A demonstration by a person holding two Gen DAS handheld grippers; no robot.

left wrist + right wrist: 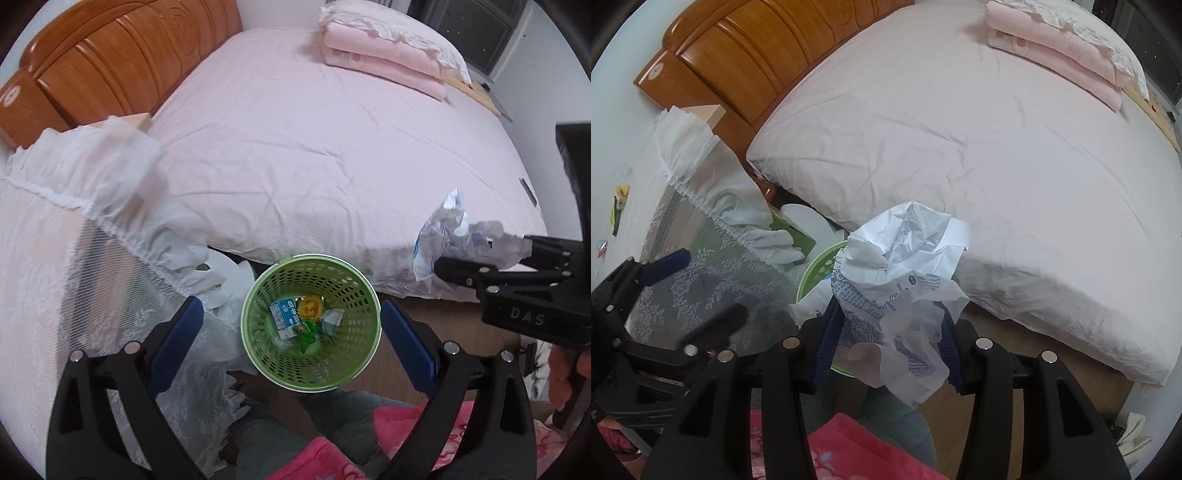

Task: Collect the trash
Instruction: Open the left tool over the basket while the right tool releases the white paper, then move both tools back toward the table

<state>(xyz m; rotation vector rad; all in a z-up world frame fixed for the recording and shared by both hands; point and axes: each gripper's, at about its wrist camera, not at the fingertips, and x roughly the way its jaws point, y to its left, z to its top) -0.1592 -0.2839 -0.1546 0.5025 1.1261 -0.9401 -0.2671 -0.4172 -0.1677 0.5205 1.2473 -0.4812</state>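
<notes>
A green mesh waste basket stands on the floor beside the bed, holding several wrappers. My left gripper hovers straight above it, its blue fingers wide open and empty. To the right, my right gripper is shut on a crumpled white printed plastic wrapper. In the right wrist view that wrapper bulges between the blue pads of the right gripper and hides most of the basket's rim. The left gripper shows open at the left.
A bed with a pink sheet fills the background, with folded pink blankets and a wooden headboard. A lace-covered table at left carries small wrappers. A green box lies by the basket. A person's legs are below.
</notes>
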